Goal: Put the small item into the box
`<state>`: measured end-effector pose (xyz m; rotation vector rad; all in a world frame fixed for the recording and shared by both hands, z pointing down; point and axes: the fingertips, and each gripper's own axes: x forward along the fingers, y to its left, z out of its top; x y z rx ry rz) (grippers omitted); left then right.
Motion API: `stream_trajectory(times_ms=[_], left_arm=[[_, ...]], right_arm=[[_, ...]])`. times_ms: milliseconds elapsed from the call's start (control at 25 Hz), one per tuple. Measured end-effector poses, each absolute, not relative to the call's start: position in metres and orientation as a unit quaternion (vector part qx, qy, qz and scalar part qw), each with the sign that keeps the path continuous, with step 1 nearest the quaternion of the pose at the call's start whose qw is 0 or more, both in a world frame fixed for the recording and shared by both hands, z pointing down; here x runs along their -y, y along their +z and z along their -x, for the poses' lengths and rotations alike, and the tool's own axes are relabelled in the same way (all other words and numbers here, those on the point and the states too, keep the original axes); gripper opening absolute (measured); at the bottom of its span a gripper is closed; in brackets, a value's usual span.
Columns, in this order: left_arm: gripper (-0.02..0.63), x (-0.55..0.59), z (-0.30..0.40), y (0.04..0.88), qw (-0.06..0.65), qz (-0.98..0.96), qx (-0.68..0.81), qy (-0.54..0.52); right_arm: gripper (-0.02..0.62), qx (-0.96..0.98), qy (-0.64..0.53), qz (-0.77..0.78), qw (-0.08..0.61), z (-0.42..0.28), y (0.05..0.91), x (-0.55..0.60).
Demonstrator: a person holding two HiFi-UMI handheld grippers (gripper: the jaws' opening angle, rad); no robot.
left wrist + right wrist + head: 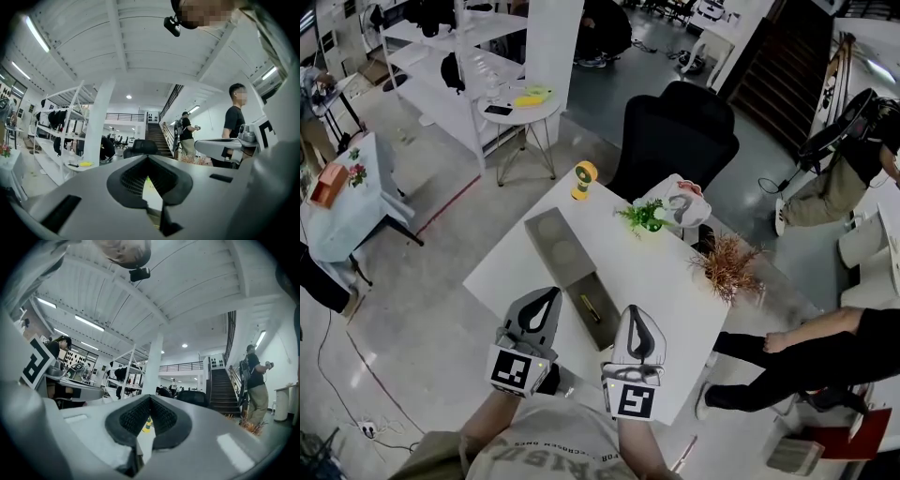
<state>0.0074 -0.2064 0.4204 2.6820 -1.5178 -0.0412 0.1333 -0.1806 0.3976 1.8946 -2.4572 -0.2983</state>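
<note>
A long grey box (555, 246) lies open on the white table (656, 281). A small yellow item (590, 307) rests inside the box at its near end. My left gripper (549, 293) hovers at the near left side of the box, jaws shut with nothing between them. My right gripper (637, 309) is over the table just right of the box's near end, also shut and empty. In the left gripper view the left gripper (149, 158) shows its pads pressed together; the right gripper view shows the right gripper (150, 398) the same way.
On the table's far side stand a yellow mini fan (584, 178), a green plant (643, 217) and a dried plant (728, 265). A black chair (675, 136) stands behind the table. A person (825, 342) is at the right edge. A round side table (517, 108) is further back.
</note>
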Motion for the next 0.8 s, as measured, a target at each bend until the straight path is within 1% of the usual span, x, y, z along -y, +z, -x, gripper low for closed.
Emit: stream_trajectory(times_ms=[280,440,600,680,800], left_arm=[[0.009,0.207,-0.007,0.413,0.028,-0.865,0.500,-0.035],[0.009,0.207,-0.007,0.417,0.015,-0.866,0.499,-0.017],[0.009,0.210,-0.011,0.404,0.025,-0.863,0.502,-0.056],[0.009,0.210,-0.010,0.404,0.025,-0.862,0.503,-0.055],[0.009,0.209,-0.008,0.411,0.015,-0.866,0.499,-0.033]], right_arm=[[0.002,0.782,-0.098,-0.615,0.004,-0.134,0.395,0.183],[0.002,0.780,-0.101,-0.618,0.003,-0.137,0.395,0.182],[0.002,0.781,-0.102,-0.616,-0.008,-0.139,0.392,0.182],[0.002,0.781,-0.103,-0.615,-0.013,-0.140,0.391,0.183],[0.000,0.772,-0.110,-0.626,0.001,-0.140,0.393,0.184]])
